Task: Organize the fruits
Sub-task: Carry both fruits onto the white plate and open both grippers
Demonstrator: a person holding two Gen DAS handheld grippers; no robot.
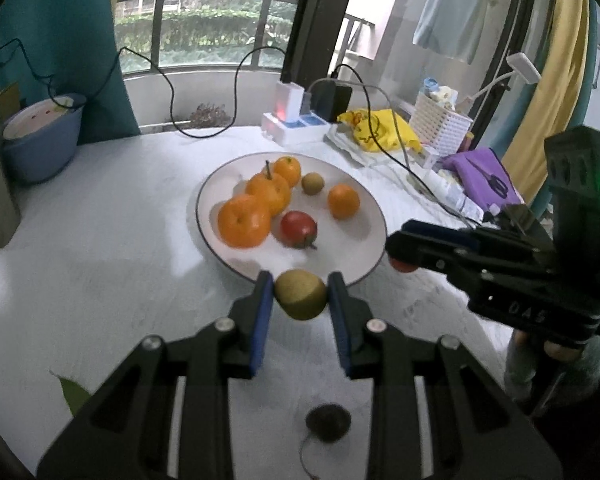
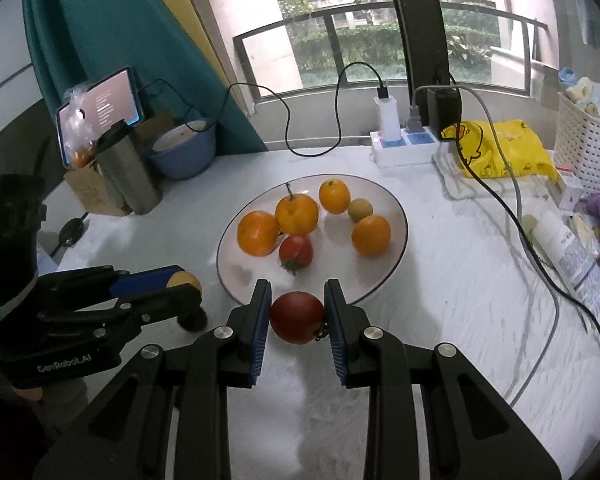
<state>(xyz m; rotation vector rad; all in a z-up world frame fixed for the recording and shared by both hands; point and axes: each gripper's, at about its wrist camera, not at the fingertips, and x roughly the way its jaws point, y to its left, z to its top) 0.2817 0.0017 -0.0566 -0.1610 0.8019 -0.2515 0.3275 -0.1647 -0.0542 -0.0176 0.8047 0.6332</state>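
A white plate (image 1: 364,204) holds several oranges (image 1: 244,220), a red tomato (image 1: 299,229) and a small green-brown fruit (image 1: 313,183). My left gripper (image 1: 301,294) is shut on a green-yellow fruit (image 1: 300,295), held above the table just short of the plate's near rim. My right gripper (image 2: 297,316) is shut on a red tomato (image 2: 297,317), also just short of the near rim of the plate (image 2: 392,208). The right gripper shows in the left wrist view (image 1: 400,258), the left one in the right wrist view (image 2: 184,288).
A dark round fruit (image 1: 328,422) and a green leaf (image 1: 74,394) lie on the white table near me. A blue bowl (image 1: 40,140), power strip (image 1: 296,126), yellow bag (image 1: 380,130), white basket (image 1: 440,124), purple cloth (image 1: 484,172) and cables ring the back. A phone (image 2: 100,110) stands left.
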